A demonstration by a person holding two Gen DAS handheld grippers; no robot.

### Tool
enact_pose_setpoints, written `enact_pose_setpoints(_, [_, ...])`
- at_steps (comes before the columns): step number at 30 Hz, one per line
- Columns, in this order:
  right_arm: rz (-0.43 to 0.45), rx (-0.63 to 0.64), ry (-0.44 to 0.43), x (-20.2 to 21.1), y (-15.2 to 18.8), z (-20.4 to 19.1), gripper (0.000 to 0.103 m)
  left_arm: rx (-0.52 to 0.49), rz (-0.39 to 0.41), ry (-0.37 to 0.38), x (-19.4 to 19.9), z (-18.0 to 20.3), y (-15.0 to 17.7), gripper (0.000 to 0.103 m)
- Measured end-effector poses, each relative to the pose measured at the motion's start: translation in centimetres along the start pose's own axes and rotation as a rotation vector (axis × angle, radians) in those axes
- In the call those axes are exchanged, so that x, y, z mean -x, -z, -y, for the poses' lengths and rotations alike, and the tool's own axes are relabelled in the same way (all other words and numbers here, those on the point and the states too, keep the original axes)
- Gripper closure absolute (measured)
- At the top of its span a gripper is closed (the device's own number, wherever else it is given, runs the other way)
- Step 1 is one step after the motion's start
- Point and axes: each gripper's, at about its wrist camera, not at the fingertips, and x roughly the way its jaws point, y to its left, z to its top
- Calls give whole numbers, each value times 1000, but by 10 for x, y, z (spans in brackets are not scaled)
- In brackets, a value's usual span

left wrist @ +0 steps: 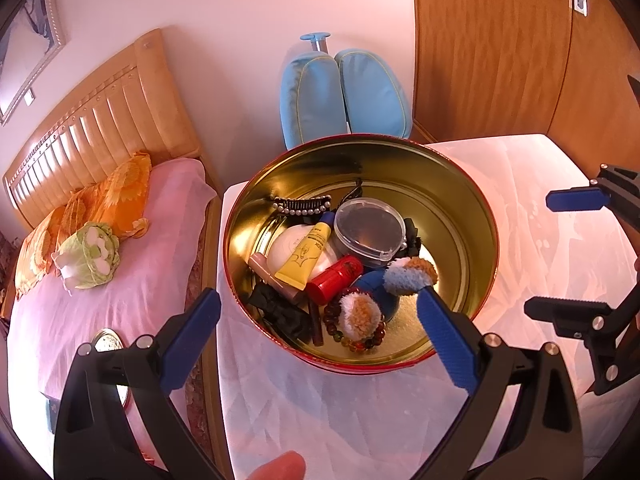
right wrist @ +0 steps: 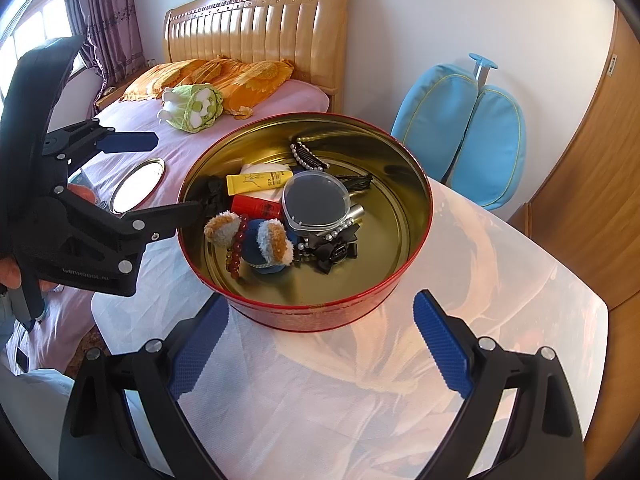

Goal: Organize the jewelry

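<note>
A round red tin (left wrist: 486,240) (right wrist: 416,264) with a gold inside stands on the white-covered table. In it lie a bead bracelet (left wrist: 360,342) (right wrist: 236,248), a pearl hair clip (left wrist: 304,205) (right wrist: 306,156), a fluffy blue hair tie (left wrist: 408,276) (right wrist: 272,244), a black bow (right wrist: 332,252), a clear round box (left wrist: 370,228) (right wrist: 316,200), a yellow tube (left wrist: 306,256), a red cylinder (left wrist: 334,280). My left gripper (left wrist: 320,308) is open, one finger over the tin's near rim, empty. My right gripper (right wrist: 320,312) is open and empty in front of the tin.
A bed (right wrist: 132,128) with orange pillows and a green plush toy (right wrist: 194,108) lies left of the table. A round tin lid (right wrist: 138,184) rests on the bed. A blue chair (right wrist: 468,128) stands behind the table. A wooden door (left wrist: 500,48) is at the right.
</note>
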Motion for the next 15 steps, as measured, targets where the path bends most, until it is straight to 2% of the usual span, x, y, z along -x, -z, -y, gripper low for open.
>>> enact_pose_setpoints(15, [-1,-3,2,0,-1,0,9,-21,-2,13,1,4,1,7])
